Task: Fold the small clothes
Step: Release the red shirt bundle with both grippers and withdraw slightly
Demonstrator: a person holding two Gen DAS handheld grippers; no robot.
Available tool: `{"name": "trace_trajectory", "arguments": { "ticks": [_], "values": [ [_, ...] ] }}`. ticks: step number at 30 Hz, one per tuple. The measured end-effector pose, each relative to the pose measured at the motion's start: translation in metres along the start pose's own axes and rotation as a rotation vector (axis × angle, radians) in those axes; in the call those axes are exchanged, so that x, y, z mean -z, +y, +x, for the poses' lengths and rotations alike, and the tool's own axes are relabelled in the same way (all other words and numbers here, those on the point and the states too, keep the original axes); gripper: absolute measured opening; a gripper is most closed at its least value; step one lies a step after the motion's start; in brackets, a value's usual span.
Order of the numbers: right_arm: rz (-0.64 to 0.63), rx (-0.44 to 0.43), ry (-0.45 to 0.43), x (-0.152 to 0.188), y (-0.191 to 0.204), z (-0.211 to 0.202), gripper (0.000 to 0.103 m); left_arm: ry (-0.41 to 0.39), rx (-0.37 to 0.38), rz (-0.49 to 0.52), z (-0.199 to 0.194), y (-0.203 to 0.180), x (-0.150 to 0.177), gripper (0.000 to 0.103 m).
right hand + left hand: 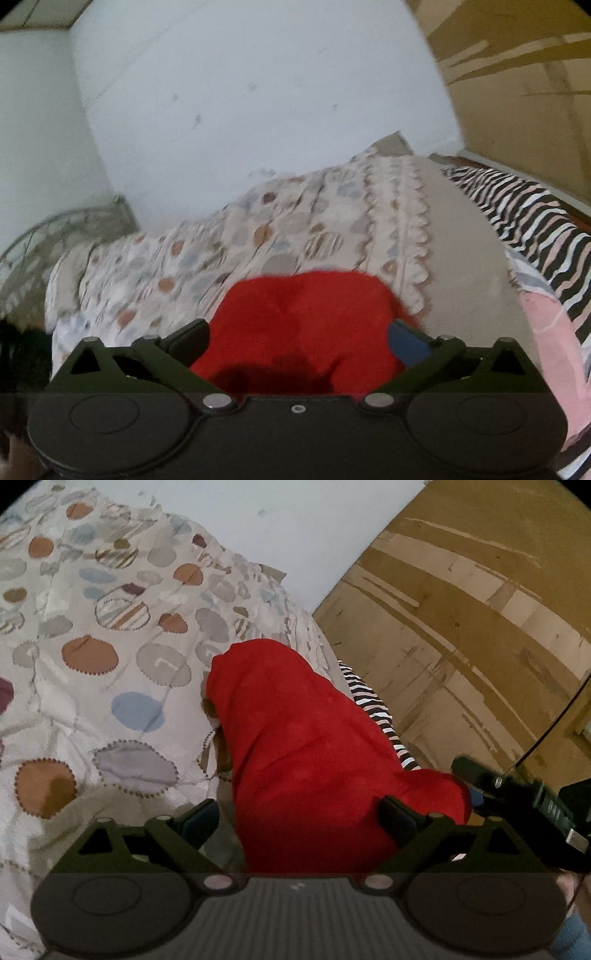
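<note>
Bed: quilt (pixel 92 657) with coloured ovals, pale wall behind.
Garment: red cloth (pixel 306 753) on the quilt, long axis running away from the left gripper.
Left gripper (pixel 301 818): jaws wide, cloth between.
Right gripper (pixel 299 341): jaws wide, red cloth (pixel 306 325) between.

Bed with spotted quilt (pixel 92 635), scalloped edge; zebra-striped sheet (pixel 532 221) at its side. Pale blue wall (pixel 258 92) behind, scuffed. Metal headboard (pixel 44 240) left. Brown patchy floor (pixel 461 609). Dim light.
</note>
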State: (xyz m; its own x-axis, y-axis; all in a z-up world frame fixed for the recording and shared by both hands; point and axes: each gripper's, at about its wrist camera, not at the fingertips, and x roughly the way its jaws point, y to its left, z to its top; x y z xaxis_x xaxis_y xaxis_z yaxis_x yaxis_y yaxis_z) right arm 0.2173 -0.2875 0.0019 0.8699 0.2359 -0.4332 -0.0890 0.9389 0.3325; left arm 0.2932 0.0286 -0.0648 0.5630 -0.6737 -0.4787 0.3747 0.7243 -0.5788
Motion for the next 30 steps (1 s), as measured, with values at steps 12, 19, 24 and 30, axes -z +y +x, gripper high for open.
{"name": "trace_trajectory", "arguments": {
  "ticks": [12,19,24,30],
  "values": [
    [-0.148,0.141,0.043,0.066,0.001,0.006,0.102,-0.069,0.018,0.045,-0.011,-0.005,-0.001,0.101],
    [-0.059,0.052,-0.032,0.054,-0.019,-0.012,0.103,-0.026,0.015,0.017,0.006,-0.002,0.002,0.103],
    [0.082,0.064,-0.091,0.029,-0.045,-0.013,0.103,-0.009,0.016,0.016,0.008,0.000,0.003,0.103],
    [0.250,0.039,-0.014,0.013,-0.079,0.048,0.103,-0.009,0.014,0.019,0.009,0.000,0.004,0.103]
  ]
}}
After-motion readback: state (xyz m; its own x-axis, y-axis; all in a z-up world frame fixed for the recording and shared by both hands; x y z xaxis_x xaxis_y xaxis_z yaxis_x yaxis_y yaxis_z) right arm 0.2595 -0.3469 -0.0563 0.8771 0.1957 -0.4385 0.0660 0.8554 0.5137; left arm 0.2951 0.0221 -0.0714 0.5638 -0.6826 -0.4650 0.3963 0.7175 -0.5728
